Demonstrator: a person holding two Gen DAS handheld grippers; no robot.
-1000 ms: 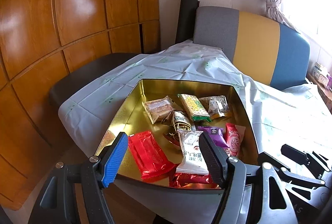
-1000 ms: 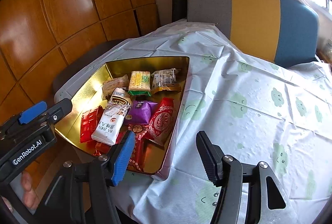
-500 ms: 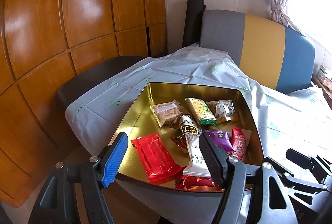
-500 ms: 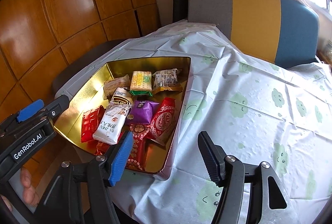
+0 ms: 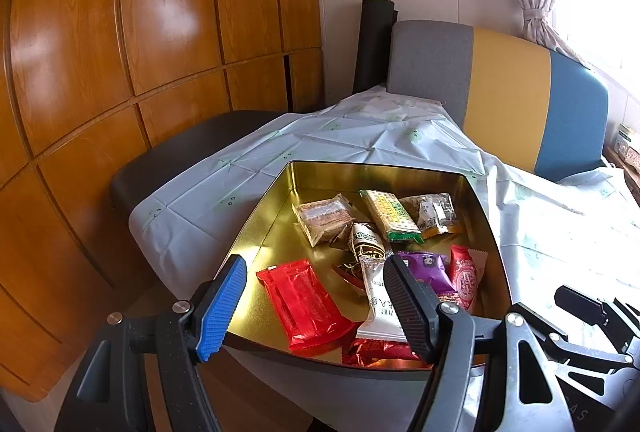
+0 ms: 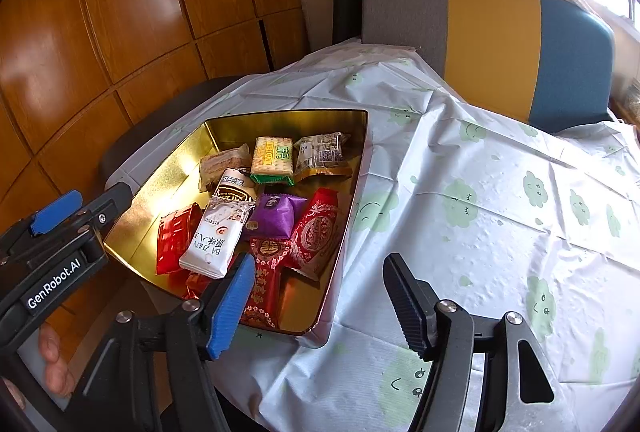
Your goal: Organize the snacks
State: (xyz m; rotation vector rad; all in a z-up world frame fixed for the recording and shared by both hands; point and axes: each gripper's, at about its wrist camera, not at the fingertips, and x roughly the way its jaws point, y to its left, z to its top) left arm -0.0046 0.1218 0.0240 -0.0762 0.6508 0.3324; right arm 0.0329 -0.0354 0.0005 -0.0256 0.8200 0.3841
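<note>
Looking at a gold tin on the left side of the desk, with all the snacks piled inside it, mostly toward its right and near half. Both claws hang back at the near edge: the left claw has its jaws wide apart with nothing between them, and the right claw is spread open and empty too.

These packets should be featherlight, crinkly and slick, so I'd guess they slide rather than lift if you pinch the flat face. Better to grab a sealed end or across the narrow width. The red packet lies by itself on bare tin floor, easiest pick. The white packet rests on top of others, also reachable. The cracker pack at the far end likely crushes if squeezed hard.

The tin's walls are upright and thin, so come in from above. Plenty of bare tablecloth on the right for laying things out.
</note>
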